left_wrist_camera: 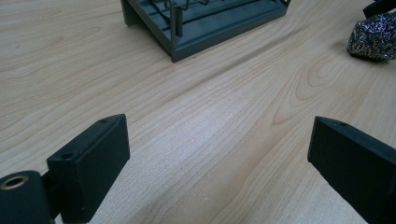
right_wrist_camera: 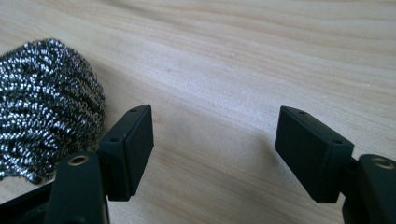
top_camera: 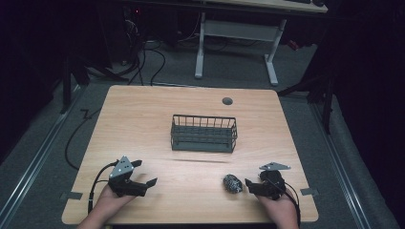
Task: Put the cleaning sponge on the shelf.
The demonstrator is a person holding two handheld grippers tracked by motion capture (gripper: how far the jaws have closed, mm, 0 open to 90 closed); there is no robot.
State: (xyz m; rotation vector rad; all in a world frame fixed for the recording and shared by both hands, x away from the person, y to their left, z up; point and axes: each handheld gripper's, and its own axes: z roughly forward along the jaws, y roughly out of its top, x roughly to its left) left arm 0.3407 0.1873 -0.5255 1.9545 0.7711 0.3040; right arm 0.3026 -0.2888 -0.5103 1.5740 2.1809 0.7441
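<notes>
- Both black two-jaw grippers are resting near the light wooden worktop's [top_camera: 143, 124] front edge: left gripper [top_camera: 143, 175] gaping empty, right gripper [top_camera: 250, 185] likewise spread wide.
- Shiny steel-wool scouring ball [top_camera: 232, 183] is lying just beside, seemingly not touching, the right gripper's jaws.
- Dark grey wire basket [top_camera: 204, 133] is sitting mid-worktop.

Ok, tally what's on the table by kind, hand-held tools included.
Wire basket: 1
Steel scourer: 1
Tools: 2, left tool and right tool, both open
Total: 4
</notes>
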